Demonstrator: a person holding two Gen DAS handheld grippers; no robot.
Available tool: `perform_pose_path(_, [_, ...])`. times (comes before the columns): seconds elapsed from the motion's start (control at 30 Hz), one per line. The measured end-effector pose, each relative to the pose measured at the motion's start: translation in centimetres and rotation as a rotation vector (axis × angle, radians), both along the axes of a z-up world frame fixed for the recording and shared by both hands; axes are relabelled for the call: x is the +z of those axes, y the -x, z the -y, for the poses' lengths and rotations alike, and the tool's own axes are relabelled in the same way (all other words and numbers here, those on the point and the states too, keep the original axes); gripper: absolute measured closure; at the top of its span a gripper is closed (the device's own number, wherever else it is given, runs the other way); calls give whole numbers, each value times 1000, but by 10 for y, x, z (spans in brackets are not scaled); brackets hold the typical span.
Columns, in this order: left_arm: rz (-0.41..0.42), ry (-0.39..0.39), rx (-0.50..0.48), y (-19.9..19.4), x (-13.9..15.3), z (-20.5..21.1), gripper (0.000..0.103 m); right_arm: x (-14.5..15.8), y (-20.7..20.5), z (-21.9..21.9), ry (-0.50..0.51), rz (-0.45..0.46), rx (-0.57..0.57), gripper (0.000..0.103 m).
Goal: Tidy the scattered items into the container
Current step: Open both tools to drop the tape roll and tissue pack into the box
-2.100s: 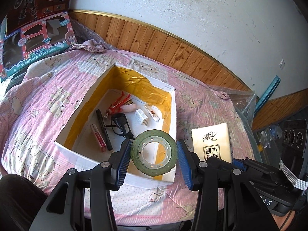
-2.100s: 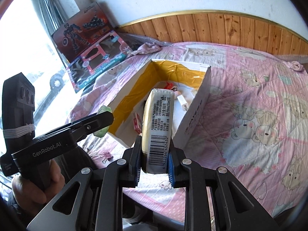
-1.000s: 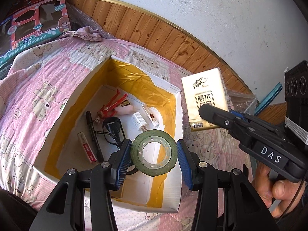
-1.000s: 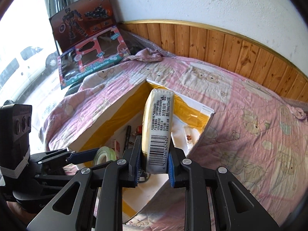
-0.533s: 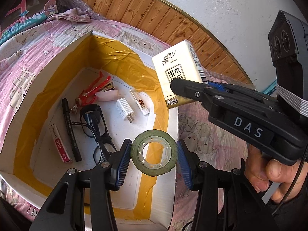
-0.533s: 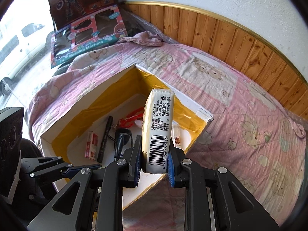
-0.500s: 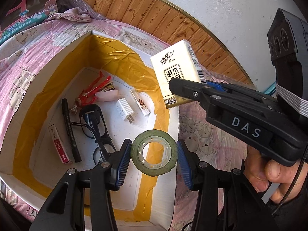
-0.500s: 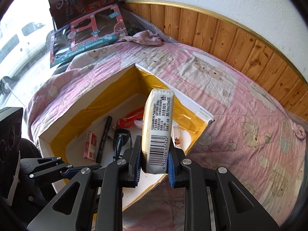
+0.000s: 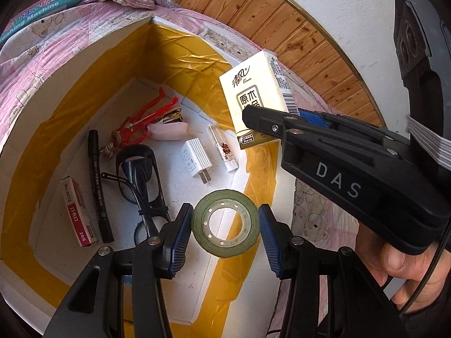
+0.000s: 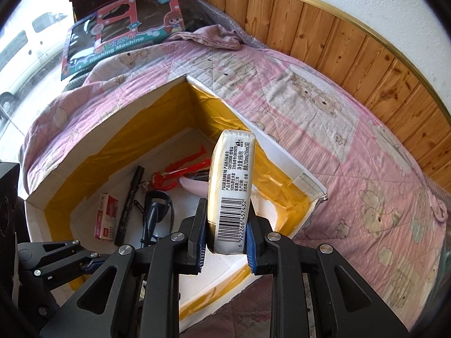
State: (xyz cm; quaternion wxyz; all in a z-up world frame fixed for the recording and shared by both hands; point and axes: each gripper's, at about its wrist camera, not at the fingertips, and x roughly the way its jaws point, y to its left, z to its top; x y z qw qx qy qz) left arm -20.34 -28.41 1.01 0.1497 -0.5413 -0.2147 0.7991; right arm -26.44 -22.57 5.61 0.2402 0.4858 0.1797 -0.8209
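A white cardboard box (image 9: 84,48), lined with yellow tape, lies open on the bed. My left gripper (image 9: 225,217) is shut on a green tape roll (image 9: 225,249) and holds it above the box's near right part. My right gripper (image 10: 226,211) is shut on a cream tissue pack (image 10: 232,186), upright over the box (image 10: 112,118). In the left wrist view the tissue pack (image 9: 253,98) hangs above the box's right wall. Inside the box lie red pliers (image 9: 141,118), a black marker (image 9: 97,186), dark glasses (image 9: 141,174), a white charger (image 9: 196,160) and a staples box (image 9: 76,214).
A pink bear-print quilt (image 10: 338,129) covers the bed around the box. A boxed toy (image 10: 124,33) leans at the far left, and wooden wall panelling (image 10: 352,50) runs behind the bed. A hand (image 9: 408,270) grips the right tool's handle.
Both grippers have moved forward and down over the box, which now fills more of each view. The tissue pack has come in over the right wall. Both grips are unchanged.
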Motion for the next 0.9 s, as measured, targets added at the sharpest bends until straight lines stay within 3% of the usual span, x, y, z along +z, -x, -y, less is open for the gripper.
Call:
perform_pose_path(0.2, [81,-15,-19,8,-16,1,53,-10,8,-6,-18,5,-18,61])
perform_pose_path(0.27, [46,21,-21,1,-8,3,52,-4,5,-11,19,13,-26,61])
perform_pose_path(0.43, [5,23,-24,-24,12,13,52,21,-18,-19,51,-7,-22,59])
perform_pose_path(0.63, [-77,109,-20,-70,43,22,52,50,-82,-19,40,-28,47,58])
perform_pose_path(0.77, [-163,205,0,-102,69,29,52,50,-129,-17,-16,-18,93,58])
perform_pose_path(0.9, [-246,265,4,-130,93,33,50,36,-157,-22,-31,67,86,58])
